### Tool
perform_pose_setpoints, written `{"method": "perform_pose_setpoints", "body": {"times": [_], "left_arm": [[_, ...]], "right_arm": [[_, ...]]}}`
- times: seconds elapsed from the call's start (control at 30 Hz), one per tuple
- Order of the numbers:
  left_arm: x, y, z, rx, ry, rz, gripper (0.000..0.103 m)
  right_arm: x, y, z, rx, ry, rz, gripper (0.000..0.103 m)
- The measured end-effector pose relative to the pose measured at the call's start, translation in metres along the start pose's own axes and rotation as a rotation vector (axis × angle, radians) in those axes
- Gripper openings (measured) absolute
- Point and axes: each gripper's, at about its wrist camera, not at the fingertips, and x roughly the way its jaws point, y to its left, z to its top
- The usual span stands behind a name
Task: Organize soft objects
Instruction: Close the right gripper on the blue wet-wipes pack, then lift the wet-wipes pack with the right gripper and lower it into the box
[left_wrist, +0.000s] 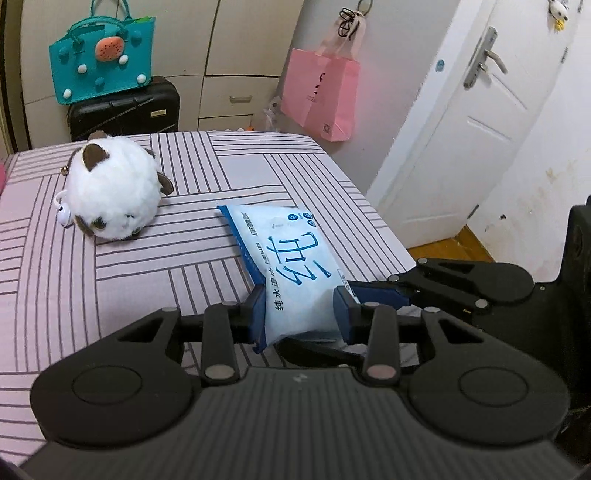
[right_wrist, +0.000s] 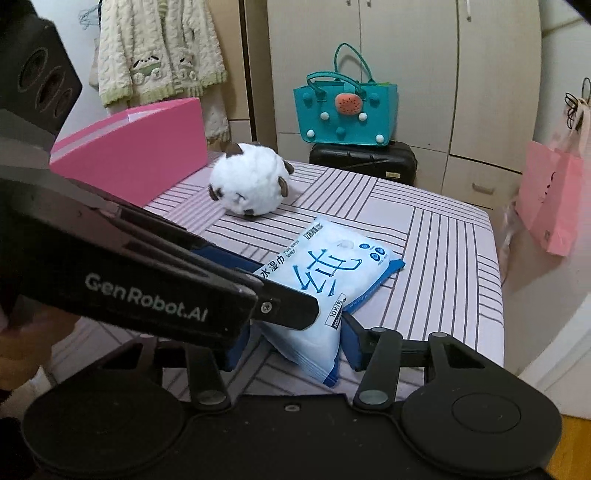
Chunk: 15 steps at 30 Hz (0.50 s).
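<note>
A blue-and-white pack of wet wipes (left_wrist: 295, 269) lies tilted near the right edge of the bed, with its near end raised. My left gripper (left_wrist: 301, 314) is shut on that near end, both blue pads pressing its sides. In the right wrist view the pack (right_wrist: 332, 269) has its near corner between the fingers of my right gripper (right_wrist: 291, 347). The right pad (right_wrist: 351, 339) touches the corner. The left pad is half hidden behind the left gripper's finger (right_wrist: 288, 306) and stands a little off the pack. A round white plush toy (left_wrist: 110, 192) (right_wrist: 247, 184) sits farther back.
The bed (left_wrist: 147, 277) has a pink striped sheet. A pink box (right_wrist: 129, 155) stands at its far left. Beyond the bed are a black suitcase (left_wrist: 125, 110) with a teal bag (left_wrist: 103, 62) on it, a hanging pink paper bag (left_wrist: 321, 96) and a white door (left_wrist: 461, 129).
</note>
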Motion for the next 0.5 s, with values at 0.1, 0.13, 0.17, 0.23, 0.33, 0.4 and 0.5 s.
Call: {"method": "perform_pose_setpoints", "body": {"times": [0.1,0.13,0.17,0.23,0.33,0.4,0.5], "left_arm": [[-0.013,-0.002,0.0,0.019,0.003,-0.011,0.037],[-0.017,-0.003,0.0,0.022,0.006,-0.016,0.037],[-0.022,-0.002,0.001,0.022,0.01,-0.023,0.037],[-0.031,-0.004,0.0,0.025,0.018,-0.034,0.037],[-0.045,-0.007,-0.001,0.044,0.033,-0.047,0.037],[-0.055,-0.006,-0.001,0.056,0.051,-0.072,0.037],[-0.071,0.001,-0.001,0.064,0.054,-0.12,0.037]], "right_arm": [[-0.011,0.005,0.001,0.014,-0.012,0.007,0.057],[-0.015,0.009,0.001,0.008,-0.017,0.006,0.057],[-0.018,0.013,0.001,0.001,-0.019,0.002,0.057],[-0.026,0.021,0.002,-0.02,-0.022,-0.011,0.057],[-0.038,0.036,0.003,-0.051,-0.014,-0.032,0.057],[-0.046,0.044,0.005,-0.064,-0.006,-0.036,0.057],[-0.059,0.056,0.009,-0.081,-0.014,-0.039,0.057]]}}
